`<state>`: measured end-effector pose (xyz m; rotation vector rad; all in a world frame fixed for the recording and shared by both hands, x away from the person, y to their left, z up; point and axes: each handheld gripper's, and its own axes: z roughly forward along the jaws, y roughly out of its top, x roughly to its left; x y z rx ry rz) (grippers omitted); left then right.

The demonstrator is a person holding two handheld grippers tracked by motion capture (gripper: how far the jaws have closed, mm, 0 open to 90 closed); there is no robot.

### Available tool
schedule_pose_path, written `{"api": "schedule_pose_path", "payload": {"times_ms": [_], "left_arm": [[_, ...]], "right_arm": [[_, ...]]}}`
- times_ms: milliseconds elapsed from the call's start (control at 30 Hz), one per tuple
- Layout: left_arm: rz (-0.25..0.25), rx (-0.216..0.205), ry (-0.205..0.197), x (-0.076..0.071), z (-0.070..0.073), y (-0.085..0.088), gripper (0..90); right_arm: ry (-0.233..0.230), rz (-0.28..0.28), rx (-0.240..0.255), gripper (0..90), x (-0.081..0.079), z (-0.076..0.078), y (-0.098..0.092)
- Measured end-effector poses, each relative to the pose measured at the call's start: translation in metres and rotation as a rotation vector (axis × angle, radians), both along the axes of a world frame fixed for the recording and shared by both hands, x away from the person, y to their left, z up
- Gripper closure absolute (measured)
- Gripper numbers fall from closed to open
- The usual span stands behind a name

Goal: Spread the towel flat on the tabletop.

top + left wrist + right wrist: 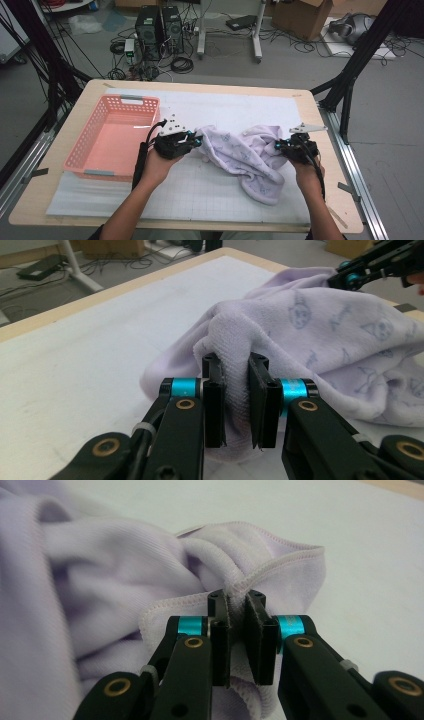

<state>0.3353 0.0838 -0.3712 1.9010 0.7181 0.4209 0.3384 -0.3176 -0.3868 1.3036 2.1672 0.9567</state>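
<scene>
Both tongs pinch the pale lilac terry towel (250,150) printed with small faces: the left gripper (235,390) has its jaws nearly closed on a thick fold, the right gripper (236,630) clamped on a stitched hem. Between them the towel lies bunched on the white gridded mat (210,185). A pink perforated plastic basket (85,150) sits left, near the left gripper.

Empty pink basket (112,137), white mat (235,107)
</scene>
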Motion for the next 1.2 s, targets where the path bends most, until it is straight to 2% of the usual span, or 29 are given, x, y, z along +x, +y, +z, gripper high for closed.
{"api": "schedule_pose_path", "payload": {"times_ms": [67,100,133,167,233,267,300,333,367,433,500,567,600,667,733,867,967,1000,1067,1133,1200], "left_arm": [[0.003,0.01,0.0,0.0,-0.001,0.0,78.7],[0.005,0.01,-0.005,0.0,-0.002,0.0,78.7],[0.005,0.011,-0.011,0.001,-0.002,0.0,78.6],[0.009,0.006,-0.016,0.001,-0.002,0.0,78.6],[0.015,0.005,-0.019,0.004,-0.003,0.0,78.6],[0.023,-0.001,-0.017,0.005,-0.003,-0.001,78.6],[0.022,0.001,-0.016,0.006,-0.003,0.0,78.6],[0.027,-0.012,-0.012,0.007,-0.004,0.0,78.6],[0.033,-0.024,-0.008,0.008,-0.004,0.0,78.6],[0.042,-0.046,-0.001,0.011,-0.004,0.001,78.6],[0.051,-0.057,0.005,0.012,-0.004,0.002,78.6],[0.05,-0.059,0.004,0.014,-0.003,0.003,78.6],[0.051,-0.061,0.0,0.014,-0.002,0.003,78.6],[0.058,-0.068,-0.003,0.016,-0.001,0.005,78.6],[0.064,-0.065,-0.001,0.018,0.001,0.007,78.6],[0.082,-0.071,-0.005,0.021,0.003,0.012,78.6],[0.095,-0.089,-0.008,0.022,0.003,0.015,78.6],[0.095,-0.095,-0.007,0.022,0.003,0.016,78.6],[0.096,-0.101,-0.006,0.023,0.003,0.015,78.7],[0.089,-0.099,-0.005,0.023,0.002,0.012,78.7],[0.085,-0.099,-0.005,0.023,0.001,0.01,78.6]], "right_arm": [[0.056,-0.037,-0.008,80.8,0.0,-0.005,-0.009],[0.076,-0.034,-0.016,77.5,0.0,-0.008,-0.012],[0.073,-0.03,-0.021,68.5,-0.002,-0.009,-0.013],[0.046,-0.031,-0.015,60.2,-0.005,-0.008,-0.014],[-0.023,-0.005,0.024,50.3,-0.01,-0.001,-0.014],[-0.07,0.037,0.045,48.7,-0.014,0.004,-0.012],[-0.08,0.093,0.064,48.4,-0.015,0.006,-0.008],[-0.07,0.16,0.076,46.9,-0.015,0.006,-0.004],[-0.047,0.221,0.067,45.0,-0.015,0.003,0.002],[0.012,0.304,0.009,41.9,-0.013,-0.01,0.015],[0.066,0.331,-0.05,40.4,-0.01,-0.027,0.025],[0.112,0.354,-0.097,44.1,-0.009,-0.043,0.033],[0.101,0.354,-0.103,48.3,-0.01,-0.048,0.035],[0.096,0.366,-0.078,67.2,-0.014,-0.047,0.035],[0.122,0.4,-0.052,77.1,-0.019,-0.045,0.034],[0.199,0.491,0.011,79.7,-0.039,-0.042,0.032],[0.256,0.601,0.101,79.0,-0.058,-0.041,0.028],[0.264,0.617,0.118,77.0,-0.063,-0.04,0.027],[0.234,0.585,0.158,68.7,-0.068,-0.033,0.023],[0.158,0.548,0.21,60.3,-0.068,-0.022,0.02],[0.093,0.528,0.254,57.9,-0.065,-0.009,0.024]]}}
